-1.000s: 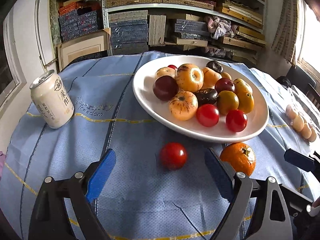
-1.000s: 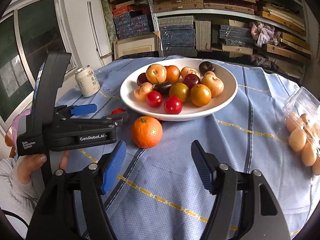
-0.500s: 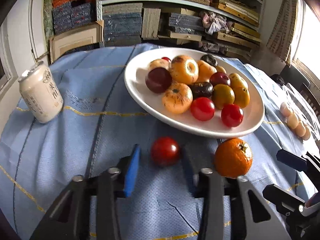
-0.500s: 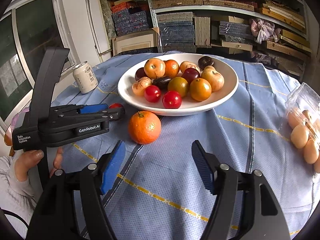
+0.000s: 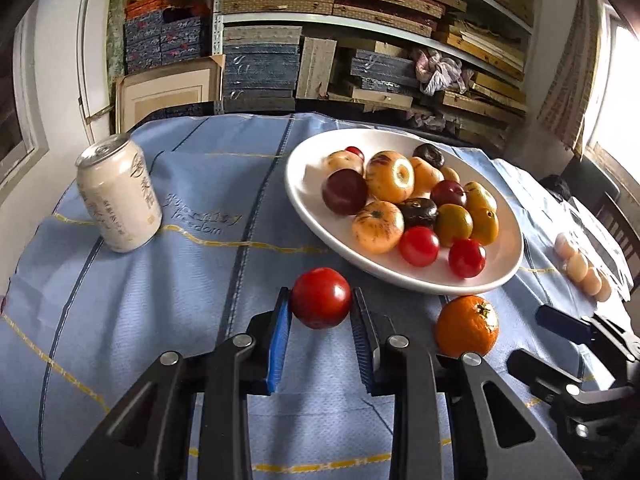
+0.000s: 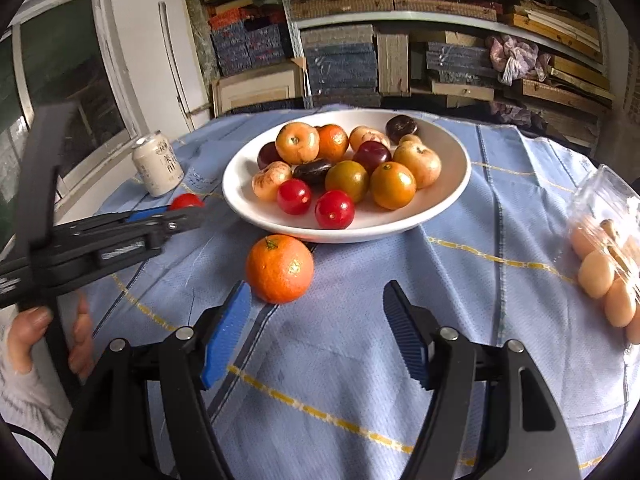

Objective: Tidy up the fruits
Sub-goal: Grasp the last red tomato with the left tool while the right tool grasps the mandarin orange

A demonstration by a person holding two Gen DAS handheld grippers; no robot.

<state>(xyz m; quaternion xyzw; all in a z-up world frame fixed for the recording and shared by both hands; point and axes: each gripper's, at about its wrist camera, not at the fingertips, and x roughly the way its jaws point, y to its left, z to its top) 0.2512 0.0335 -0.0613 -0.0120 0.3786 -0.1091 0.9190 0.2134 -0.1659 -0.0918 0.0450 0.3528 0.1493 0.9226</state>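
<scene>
nearest the lens, the left gripper [image 5: 321, 312] had its blue pads closed in on the red tomato [image 5: 321, 298], one pad touching each flank, so that fruit was pinched between the fingers just off the near rim of the white plate [image 5: 304, 184]; whether it was lifted clear of the blue tablecloth [image 5: 160, 320] or resting on it could not be told. over on the other side, the right gripper [image 6: 316, 332] stood wide open with nothing in it, and the orange [image 6: 279, 268] sat on the cloth at about eleven o'clock from its fingertips, close to the left pad but apart from it, right against the plate's near edge. further out, the plate was piled with a dozen or so fruits: red tomatoes at the front, yellow and orange ones in the middle, dark plums toward twelve o'clock. so most of the job looked done, by my reckoning; two stragglers were left, the tomato in hand and the orange not yet picked up. off at ten o'clock the drink can [image 5: 118, 194] stood upright, well apart from the plate, and at three o'clock a clear pack of eggs [image 6: 604, 276] lay on the cloth. shelves of stacked boxes [image 5: 260, 68] filled the back.
</scene>
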